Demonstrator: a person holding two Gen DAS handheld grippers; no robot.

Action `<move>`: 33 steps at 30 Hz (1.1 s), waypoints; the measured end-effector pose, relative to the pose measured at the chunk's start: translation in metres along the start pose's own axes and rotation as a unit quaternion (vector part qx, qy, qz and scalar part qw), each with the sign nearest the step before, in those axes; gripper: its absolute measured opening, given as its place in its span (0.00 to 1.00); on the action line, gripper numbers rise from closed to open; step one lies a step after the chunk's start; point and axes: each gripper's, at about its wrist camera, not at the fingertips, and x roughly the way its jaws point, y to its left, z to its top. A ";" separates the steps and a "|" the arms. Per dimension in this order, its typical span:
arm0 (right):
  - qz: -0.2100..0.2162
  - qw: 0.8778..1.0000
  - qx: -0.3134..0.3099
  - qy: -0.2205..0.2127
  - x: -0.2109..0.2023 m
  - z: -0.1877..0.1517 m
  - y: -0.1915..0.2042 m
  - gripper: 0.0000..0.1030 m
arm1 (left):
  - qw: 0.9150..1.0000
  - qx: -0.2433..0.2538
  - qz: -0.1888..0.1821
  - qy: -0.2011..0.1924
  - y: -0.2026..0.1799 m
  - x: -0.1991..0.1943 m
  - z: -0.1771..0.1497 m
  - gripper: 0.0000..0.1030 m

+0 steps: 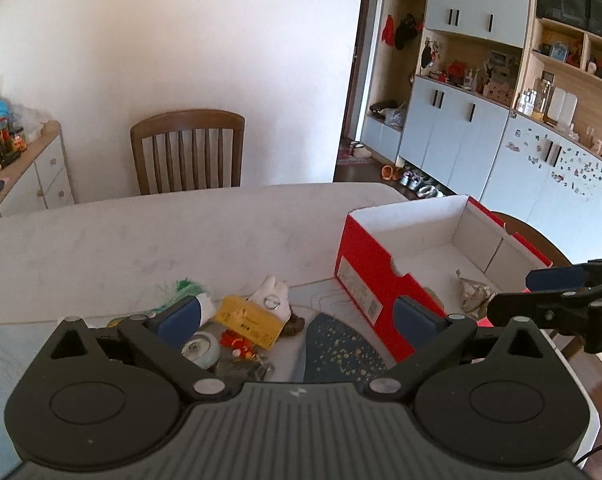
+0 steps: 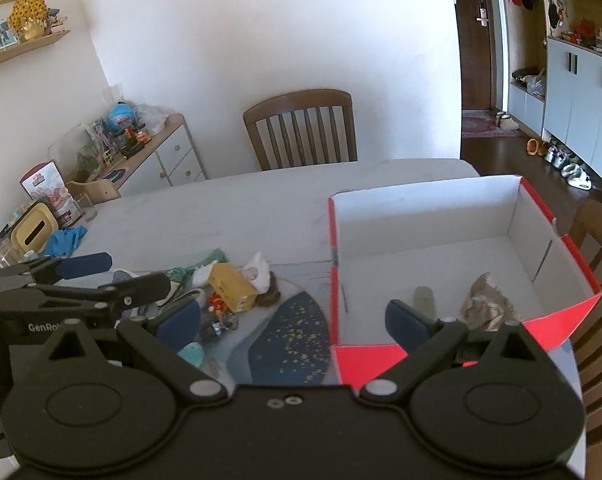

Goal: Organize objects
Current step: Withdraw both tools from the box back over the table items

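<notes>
Both the left gripper (image 1: pixel 297 312) and right gripper (image 2: pixel 293 316) are wide open and hold nothing, so reaching into the little toy pile (image 2: pixel 229 292) beside the red box (image 2: pixel 577 308) could knock pieces off the table (image 1: pixel 141 240).

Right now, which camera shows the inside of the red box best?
The right wrist view: it looks down into the red box, showing its white floor and two small things lying there. The left wrist view shows the red box from its side, the floor partly hidden.
</notes>
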 end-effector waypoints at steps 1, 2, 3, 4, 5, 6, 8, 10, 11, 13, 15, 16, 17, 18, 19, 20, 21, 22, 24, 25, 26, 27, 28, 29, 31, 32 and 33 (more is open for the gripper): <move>0.000 1.000 -0.001 0.001 0.002 -0.001 0.004 0.96 | 1.000 0.001 -0.001 0.000 0.003 0.000 -0.002 1.00; 0.000 1.000 -0.002 0.002 0.004 -0.002 0.008 0.96 | 1.000 0.000 0.000 0.002 0.007 0.000 -0.005 1.00; 0.000 1.000 -0.002 0.004 0.006 -0.002 0.010 0.96 | 1.000 -0.003 -0.001 0.005 0.011 0.000 -0.008 1.00; -0.001 1.000 -0.002 0.006 0.009 -0.003 0.014 0.96 | 1.000 -0.006 -0.003 0.008 0.015 0.000 -0.010 1.00; -0.001 1.000 -0.001 0.008 0.011 -0.004 0.017 0.96 | 1.000 -0.009 -0.005 0.010 0.020 0.000 -0.013 1.00; 0.000 1.000 -0.001 0.010 0.014 -0.005 0.020 0.96 | 1.000 -0.012 -0.005 0.012 0.024 0.001 -0.017 1.00; -0.004 1.000 0.000 0.015 0.020 -0.008 0.026 0.96 | 1.000 -0.015 -0.008 0.016 0.030 0.002 -0.022 1.00; -0.004 1.000 0.001 0.021 0.027 -0.009 0.030 0.96 | 1.000 -0.017 -0.005 0.021 0.037 0.004 -0.028 1.00; -0.006 1.000 0.001 0.022 0.031 -0.011 0.032 0.96 | 1.000 -0.017 -0.006 0.023 0.040 0.005 -0.031 1.00; -0.008 1.000 0.002 0.027 0.039 -0.013 0.036 0.96 | 0.999 -0.015 -0.007 0.029 0.044 0.009 -0.037 1.00; -0.010 0.999 0.003 0.035 0.047 -0.016 0.039 0.96 | 0.999 -0.016 -0.011 0.037 0.049 0.014 -0.043 1.00; -0.009 0.999 0.004 0.040 0.052 -0.017 0.039 0.95 | 0.999 -0.016 -0.011 0.040 0.052 0.016 -0.046 1.00; -0.008 0.999 0.006 0.045 0.056 -0.018 0.040 0.95 | 0.999 -0.012 -0.009 0.041 0.053 0.019 -0.050 1.00; -0.009 0.999 0.006 0.051 0.062 -0.019 0.041 0.95 | 0.999 -0.006 -0.008 0.040 0.054 0.022 -0.054 1.00; -0.010 0.998 0.004 0.056 0.066 -0.020 0.041 0.94 | 0.999 0.000 -0.007 0.040 0.055 0.024 -0.058 1.00; -0.010 0.998 0.003 0.060 0.071 -0.021 0.043 0.94 | 0.999 0.003 -0.005 0.040 0.056 0.026 -0.062 1.00; -0.010 0.998 0.003 0.064 0.075 -0.021 0.044 0.94 | 0.999 0.005 -0.004 0.040 0.057 0.029 -0.065 1.00; -0.010 0.998 0.001 0.068 0.080 -0.022 0.046 0.93 | 0.999 0.006 -0.003 0.040 0.059 0.032 -0.069 1.00; -0.011 0.997 -0.002 0.076 0.087 -0.023 0.048 0.92 | 0.999 0.008 -0.003 0.046 0.062 0.037 -0.075 1.00; -0.008 0.997 -0.002 0.081 0.091 -0.023 0.049 0.92 | 0.999 0.007 -0.003 0.049 0.063 0.040 -0.078 1.00; -0.007 0.996 -0.004 0.085 0.096 -0.023 0.051 0.92 | 0.999 0.006 -0.003 0.054 0.065 0.043 -0.081 1.00; -0.008 0.996 -0.006 0.089 0.100 -0.024 0.052 0.91 | 0.998 0.004 -0.002 0.058 0.066 0.046 -0.084 1.00; -0.007 0.996 -0.009 0.093 0.104 -0.024 0.054 0.91 | 0.998 0.004 -0.002 0.060 0.066 0.049 -0.086 1.00; -0.007 0.995 -0.013 0.097 0.109 -0.024 0.056 0.91 | 0.998 0.005 -0.003 0.062 0.066 0.051 -0.089 1.00; -0.003 0.994 -0.014 0.107 0.118 -0.024 0.059 0.88 | 0.998 0.007 -0.001 0.068 0.063 0.056 -0.093 1.00; 0.000 0.994 -0.015 0.113 0.123 -0.024 0.061 0.88 | 0.998 0.006 -0.005 0.070 0.062 0.058 -0.094 0.99; 0.002 0.993 -0.017 0.116 0.128 -0.023 0.063 0.87 | 0.997 0.006 -0.007 0.071 0.061 0.060 -0.095 0.99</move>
